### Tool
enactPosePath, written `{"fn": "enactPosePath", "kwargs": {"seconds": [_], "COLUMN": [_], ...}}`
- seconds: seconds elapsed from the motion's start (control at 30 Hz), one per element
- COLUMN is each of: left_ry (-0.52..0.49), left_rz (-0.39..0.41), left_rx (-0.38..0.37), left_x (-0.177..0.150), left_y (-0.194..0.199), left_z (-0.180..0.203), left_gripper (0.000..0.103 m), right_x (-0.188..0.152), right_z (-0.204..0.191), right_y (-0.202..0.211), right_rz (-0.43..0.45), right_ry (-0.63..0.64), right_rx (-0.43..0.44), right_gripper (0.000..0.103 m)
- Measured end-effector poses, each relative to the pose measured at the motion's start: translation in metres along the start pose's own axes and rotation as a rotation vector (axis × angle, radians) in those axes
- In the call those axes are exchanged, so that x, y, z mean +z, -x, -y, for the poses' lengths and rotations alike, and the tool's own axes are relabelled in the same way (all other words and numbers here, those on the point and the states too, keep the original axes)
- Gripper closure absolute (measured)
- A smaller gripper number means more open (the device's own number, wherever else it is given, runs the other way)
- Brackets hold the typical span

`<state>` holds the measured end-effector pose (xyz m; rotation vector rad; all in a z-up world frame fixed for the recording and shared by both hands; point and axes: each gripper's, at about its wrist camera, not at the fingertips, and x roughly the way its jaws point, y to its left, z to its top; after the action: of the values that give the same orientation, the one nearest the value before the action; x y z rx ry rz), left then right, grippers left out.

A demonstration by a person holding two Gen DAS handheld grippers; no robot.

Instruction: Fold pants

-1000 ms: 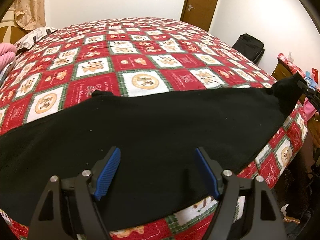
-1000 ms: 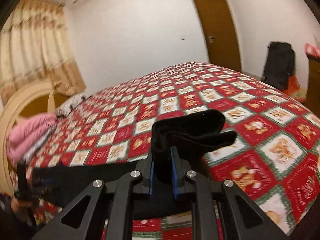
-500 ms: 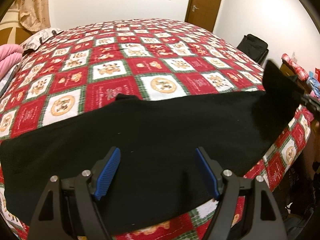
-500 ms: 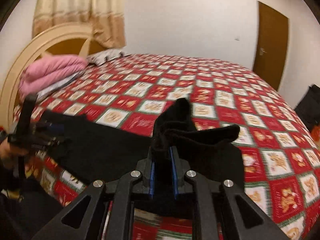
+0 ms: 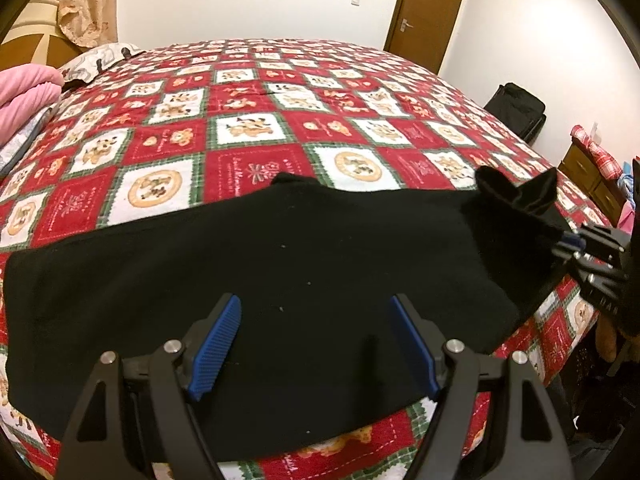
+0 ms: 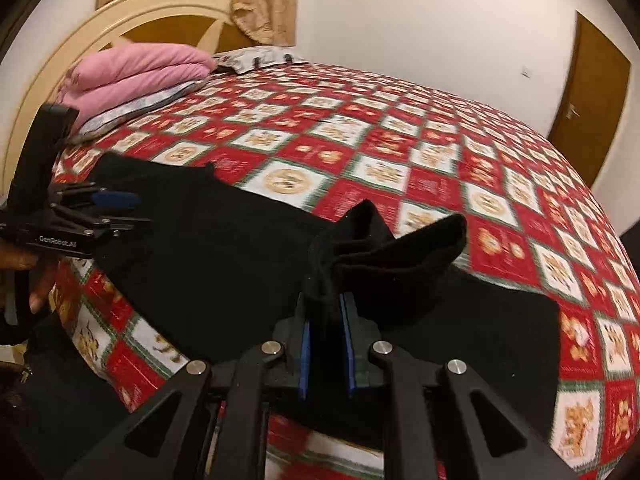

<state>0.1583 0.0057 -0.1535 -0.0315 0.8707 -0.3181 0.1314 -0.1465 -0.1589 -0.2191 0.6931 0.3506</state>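
Right wrist view: the right gripper, clamped on the pants end, lifts it; their length runs left toward the wide-open, empty left gripper.

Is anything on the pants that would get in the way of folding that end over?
Nothing visible does. The right gripper pinches one end of the black fleece pants; the rest lies flat and bare, with the open left gripper hovering over it.
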Motion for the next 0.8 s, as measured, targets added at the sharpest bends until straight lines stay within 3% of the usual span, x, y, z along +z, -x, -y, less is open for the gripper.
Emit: {"fn": "enactPosePath", "kwargs": {"seconds": [0.2, 0.37, 0.47, 0.5, 0.53, 0.7, 0.8], "left_ry": [-0.004, -0.005, -0.016, -0.022, -0.038, -0.097, -0.146], "left_rz": [0.007, 0.006, 0.005, 0.005, 0.003, -0.003, -0.004], "left_rx": [-0.003, -0.015, -0.044, -0.051, -0.064, -0.095, -0.1], "left_x": [0.0, -0.001, 0.0, 0.0, 0.001, 0.008, 0.017], "left_y": [0.002, 0.003, 0.003, 0.003, 0.002, -0.004, -0.012], "left_z": [0.002, 0.006, 0.015, 0.018, 0.026, 0.055, 0.077], "left_gripper": [0.024, 0.024, 0.024, 0.024, 0.024, 0.024, 0.024], "right_x": [0.004, -0.005, -0.014, -0.017, -0.019, -0.028, -0.038], "right_z": [-0.028, -0.034, -0.035, -0.034, -0.033, -0.014, 0.01], "right_y": [-0.016, -0.036, -0.031, -0.028, -0.023, 0.008, 0.019], "right_rz": [-0.021, -0.104, -0.116, -0.126, -0.132, -0.098, -0.088], "right_ry": [0.056, 0.081, 0.116, 0.12, 0.119, 0.089, 0.047], "right_rx": [0.031, 0.042, 0.038, 0.032, 0.036, 0.061, 0.004], "right_gripper": [0.089, 0.088, 0.072, 0.056, 0.05, 0.05, 0.049]}}
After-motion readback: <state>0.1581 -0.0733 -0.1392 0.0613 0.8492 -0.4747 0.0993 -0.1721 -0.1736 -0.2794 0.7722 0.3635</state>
